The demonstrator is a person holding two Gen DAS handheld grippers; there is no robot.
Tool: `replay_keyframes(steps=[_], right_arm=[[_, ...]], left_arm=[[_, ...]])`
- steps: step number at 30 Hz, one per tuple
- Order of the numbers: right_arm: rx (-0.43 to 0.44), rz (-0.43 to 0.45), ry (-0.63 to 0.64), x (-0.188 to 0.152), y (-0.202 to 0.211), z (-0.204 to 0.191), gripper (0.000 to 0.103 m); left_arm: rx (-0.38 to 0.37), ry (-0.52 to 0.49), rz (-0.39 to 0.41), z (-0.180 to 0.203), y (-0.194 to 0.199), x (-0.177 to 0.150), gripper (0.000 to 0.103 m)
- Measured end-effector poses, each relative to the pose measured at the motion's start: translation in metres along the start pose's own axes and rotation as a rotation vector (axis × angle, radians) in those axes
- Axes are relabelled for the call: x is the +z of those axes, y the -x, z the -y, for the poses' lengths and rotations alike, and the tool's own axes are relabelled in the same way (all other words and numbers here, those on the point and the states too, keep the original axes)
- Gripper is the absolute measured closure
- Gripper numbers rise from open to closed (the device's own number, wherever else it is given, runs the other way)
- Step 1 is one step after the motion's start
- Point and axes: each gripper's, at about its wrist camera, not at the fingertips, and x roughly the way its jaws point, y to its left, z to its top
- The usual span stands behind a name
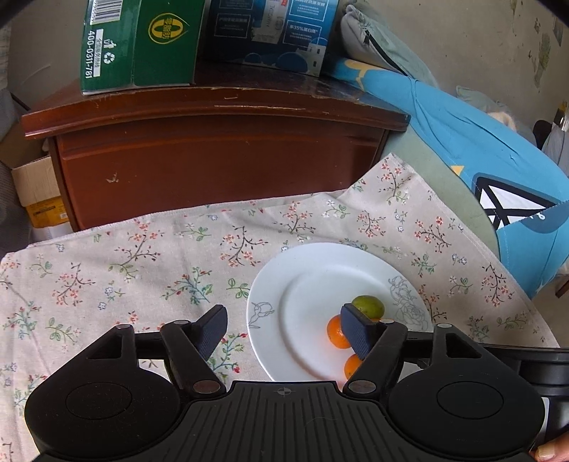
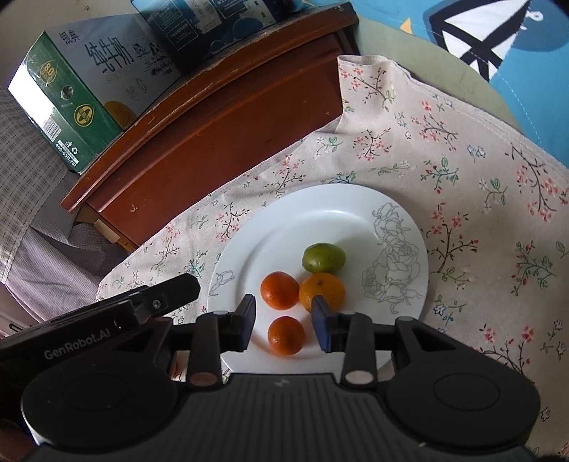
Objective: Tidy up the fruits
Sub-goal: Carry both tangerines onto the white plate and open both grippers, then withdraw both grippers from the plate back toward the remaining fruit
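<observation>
Left tool point(image 1: 284, 328): jaws spread wide, nothing between the pads; one finger hangs over the flowered cloth point(image 1: 142, 256), the other over the near part of the white plate point(image 1: 306, 263), partly hiding the fruit there

Right tool point(image 2: 283, 325): jaws parted a little, pads not pressing on anything; the nearest small orange point(image 2: 286, 335) lies just ahead of the gap, apparently free on the plate point(image 2: 320, 213). Whether the pads brush it I cannot tell

Fruit, all on the plate in a tight cluster: that near orange, a second reddish orange point(image 2: 280, 290) behind it, a paler orange point(image 2: 322, 291) to its right, and a green fruit point(image 2: 323, 257) at the back touching the paler one. None seen loose on the cloth

Judgement: gathering onto the plate looks finished or close to it; both tools stand released so the fruit settles undisturbed

Beyond: the cloth covers the table; behind it a dark wooden cabinet point(image 1: 220, 167) carrying a green carton point(image 1: 138, 42) and a blue carton point(image 1: 270, 32); blue bedding point(image 1: 480, 142) at the far right
</observation>
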Motion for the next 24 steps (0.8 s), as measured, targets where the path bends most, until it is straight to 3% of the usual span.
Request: replay_keyframes(steps=[3, 11, 24], right_arm=[[0.005, -0.005, 0.033, -0.002, 0.001, -0.006, 0.061], [0.022, -0.013, 0.120, -0.011, 0.005, -0.020, 0.061], [0.040, -0.035, 0.154, -0.029, 0.016, -0.028, 0.060]], left_arm=[[0.031, -0.012, 0.003, -0.003, 0.012, 0.001, 0.020], [0.109, 0.017, -0.004, -0.026, 0.044, -0.002, 0.020], [0.211, 0.081, -0.009, -0.068, 0.085, -0.026, 0.019]])
